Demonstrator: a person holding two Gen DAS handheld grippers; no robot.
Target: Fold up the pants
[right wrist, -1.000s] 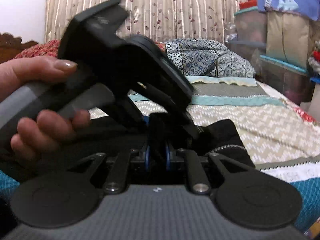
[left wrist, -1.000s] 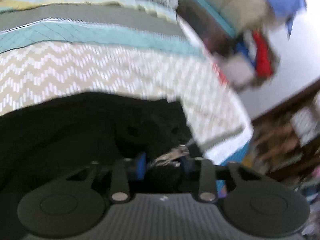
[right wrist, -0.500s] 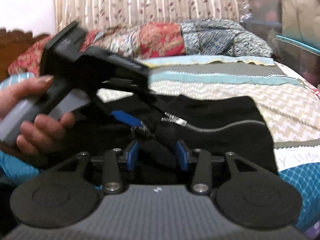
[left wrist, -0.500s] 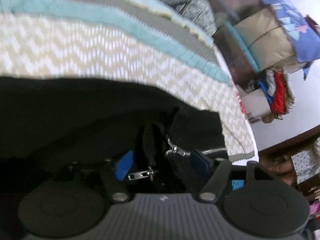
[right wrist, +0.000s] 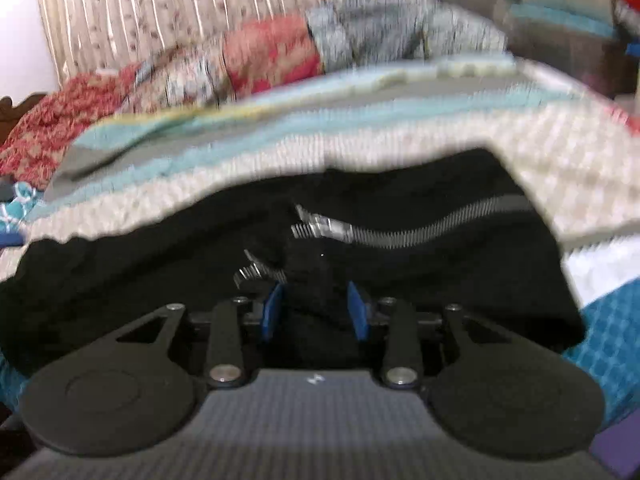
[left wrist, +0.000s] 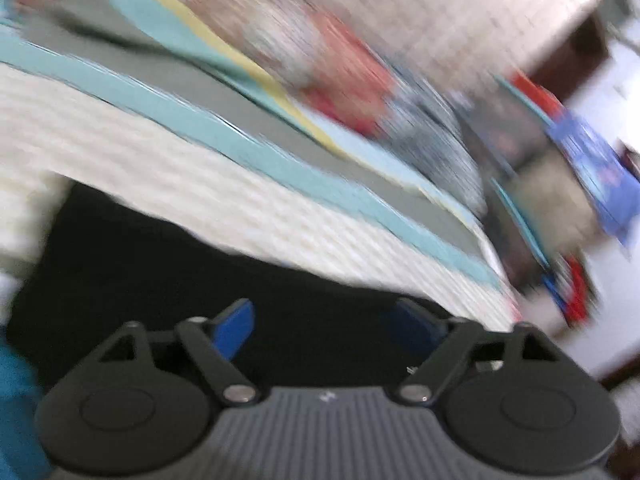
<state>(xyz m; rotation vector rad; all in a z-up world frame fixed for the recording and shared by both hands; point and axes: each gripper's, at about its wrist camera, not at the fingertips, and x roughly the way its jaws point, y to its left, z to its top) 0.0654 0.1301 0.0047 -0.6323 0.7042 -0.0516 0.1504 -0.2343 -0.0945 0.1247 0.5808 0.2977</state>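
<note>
Black pants (right wrist: 460, 280) lie bunched on the striped bedspread (right wrist: 400, 136), with a silver zipper (right wrist: 400, 232) running across the top layer. My right gripper (right wrist: 315, 310) sits low at their near edge. Its jaws are closing, a raised fold of black cloth stands between the blue pads (right wrist: 273, 309), and they do not clearly press on it. The left wrist view is blurred by motion. There my left gripper (left wrist: 326, 330) hovers over the flat black pants (left wrist: 160, 264) with its jaws opening wide and nothing between them.
Patterned pillows (right wrist: 260, 56) and a curtain (right wrist: 180, 4) line the far side of the bed. Stacked storage boxes (right wrist: 560, 40) stand at the right. A teal cloth (right wrist: 608, 344) lies at the bed's near right corner.
My left gripper let go of the zipper end, opened wide and swung away to the left, out of the right wrist view. My right gripper opened off its tight pinch; the pants now lie flatter.
</note>
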